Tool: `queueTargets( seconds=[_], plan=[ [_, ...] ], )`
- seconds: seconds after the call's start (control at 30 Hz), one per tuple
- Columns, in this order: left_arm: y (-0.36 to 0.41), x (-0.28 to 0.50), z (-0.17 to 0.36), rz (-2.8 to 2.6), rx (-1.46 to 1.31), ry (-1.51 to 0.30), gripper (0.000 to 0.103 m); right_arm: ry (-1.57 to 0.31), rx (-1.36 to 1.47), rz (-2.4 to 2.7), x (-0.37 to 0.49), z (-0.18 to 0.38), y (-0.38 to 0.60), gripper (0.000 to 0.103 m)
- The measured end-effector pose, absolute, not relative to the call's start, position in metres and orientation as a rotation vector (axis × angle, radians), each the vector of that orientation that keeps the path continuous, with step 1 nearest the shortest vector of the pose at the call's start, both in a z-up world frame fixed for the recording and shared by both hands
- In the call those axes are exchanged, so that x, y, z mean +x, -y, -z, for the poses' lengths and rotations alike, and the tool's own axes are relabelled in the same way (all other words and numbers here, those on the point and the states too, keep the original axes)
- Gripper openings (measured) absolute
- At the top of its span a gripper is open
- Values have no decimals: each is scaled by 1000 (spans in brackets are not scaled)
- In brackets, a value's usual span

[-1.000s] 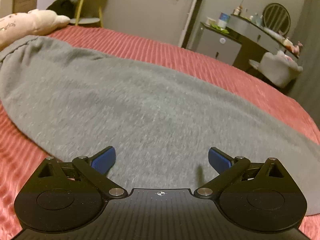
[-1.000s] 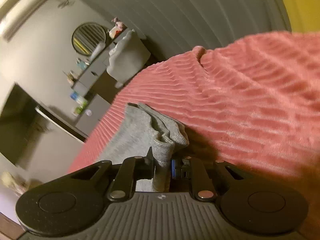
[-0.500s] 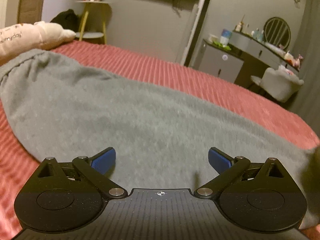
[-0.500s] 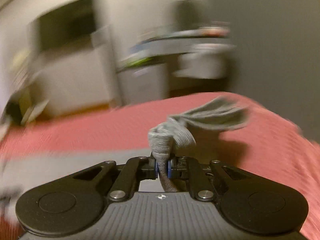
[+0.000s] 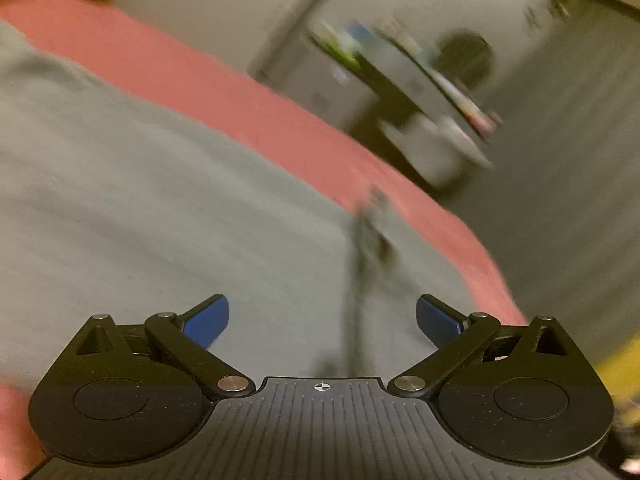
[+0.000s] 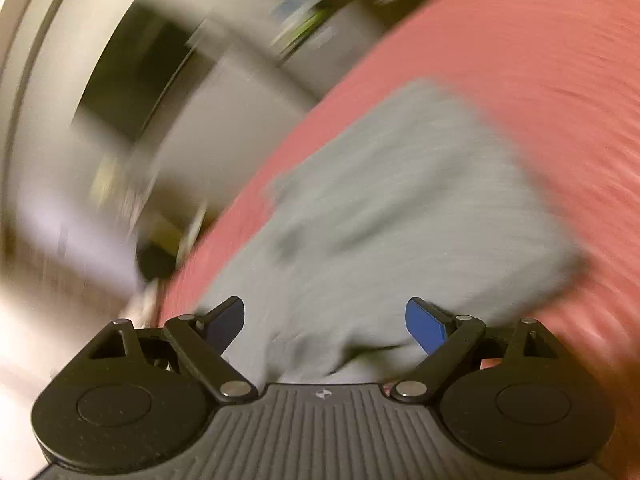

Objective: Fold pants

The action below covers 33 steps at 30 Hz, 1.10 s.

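Observation:
Grey pants point(image 5: 160, 184) lie spread over a red ribbed bedspread point(image 5: 248, 108). My left gripper point(image 5: 322, 320) hovers over the cloth, open, with nothing between its blue pads point(image 5: 208, 322). In the right wrist view the folded end of the pants point(image 6: 392, 208) lies on the bedspread point(image 6: 540, 64), blurred by motion. My right gripper point(image 6: 325, 322) has its jaws opening wide; the cloth lies below and between them, and the pads do not press on it. A dark blurred shape point(image 5: 368, 236) stands over the pants near the bed's edge.
A dark dresser point(image 5: 404, 92) with small items and a round mirror point(image 5: 466, 56) stands beyond the bed, with a pale seat point(image 5: 444, 144) beside it. The bed's edge point(image 5: 480, 248) falls off to a grey floor on the right.
The right gripper, shut on the bunched pants cuff before, has let go and opened wide; the cloth now lies flat. The left gripper has swung toward the bed's right edge, still open.

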<state>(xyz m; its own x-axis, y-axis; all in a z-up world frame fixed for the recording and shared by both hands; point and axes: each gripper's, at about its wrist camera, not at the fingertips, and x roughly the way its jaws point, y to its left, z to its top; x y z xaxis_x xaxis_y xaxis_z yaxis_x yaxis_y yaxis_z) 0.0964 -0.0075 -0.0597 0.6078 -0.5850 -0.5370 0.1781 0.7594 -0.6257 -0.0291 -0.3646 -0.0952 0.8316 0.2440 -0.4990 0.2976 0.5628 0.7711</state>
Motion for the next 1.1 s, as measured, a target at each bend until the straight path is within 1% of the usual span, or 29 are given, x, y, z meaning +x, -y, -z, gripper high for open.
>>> queueTargets(
  seconds=[0.1, 0.17, 0.2, 0.23, 0.27, 0.3, 0.33, 0.37, 0.43, 0.5, 0.57, 0.6, 0.63, 0.67, 0.7, 0.73, 0.77, 0.8, 0.83, 0.87, 1.03, 1.1],
  plan=[
    [32, 114, 72, 554, -548, -922, 101, -616, 1243, 69, -42, 120, 386, 87],
    [41, 122, 81, 576, -555, -967, 93, -599, 1245, 123, -48, 120, 388, 87],
    [43, 124, 83, 586, -574, -977, 88, -589, 1230, 143, -50, 118, 388, 87],
    [44, 127, 85, 594, -607, -990, 85, -572, 1224, 148, -51, 118, 385, 85],
    [46, 129, 87, 613, -634, -1002, 83, -554, 1212, 145, -48, 116, 385, 80],
    [48, 132, 90, 646, -662, -1024, 76, -551, 1195, 149, -49, 115, 380, 75],
    [49, 133, 93, 668, -688, -1051, 69, -554, 1174, 163, -47, 114, 379, 61],
    [52, 133, 95, 684, -700, -1066, 69, -562, 1158, 183, -44, 115, 377, 45],
    [56, 133, 97, 683, -664, -1057, 69, -572, 1166, 233, -37, 125, 376, 32],
    [60, 135, 101, 675, -664, -1063, 70, -564, 1236, 245, -35, 136, 384, 32],
    [61, 138, 104, 677, -710, -1065, 71, -535, 1315, 247, -37, 146, 391, 45],
    [63, 139, 105, 686, -712, -1067, 68, -518, 1348, 241, -38, 150, 393, 48],
    [66, 140, 106, 686, -694, -1066, 53, -504, 1375, 240, -37, 152, 395, 51],
    [67, 139, 106, 674, -666, -1067, 41, -491, 1394, 240, -39, 155, 397, 51],
    [69, 140, 106, 642, -626, -1076, 16, -484, 1411, 245, -39, 158, 398, 51],
    [69, 141, 109, 638, -633, -1084, 16, -475, 1431, 251, -40, 160, 399, 51],
    [66, 142, 109, 638, -672, -1080, 16, -456, 1451, 259, -39, 161, 398, 46],
    [63, 140, 106, 637, -688, -1075, 15, -451, 1451, 287, -41, 163, 398, 37],
    [61, 138, 99, 644, -685, -1048, 15, -459, 1435, 313, -38, 161, 396, 15],
    [58, 134, 90, 656, -676, -1011, 15, -464, 1417, 329, -40, 158, 395, 11],
    [41, 112, 48, 660, -620, -863, 14, -433, 1226, 315, -42, 124, 377, 11],
    [35, 105, 41, 633, -556, -831, 14, -425, 1236, 286, -43, 120, 375, 13]
  ],
)
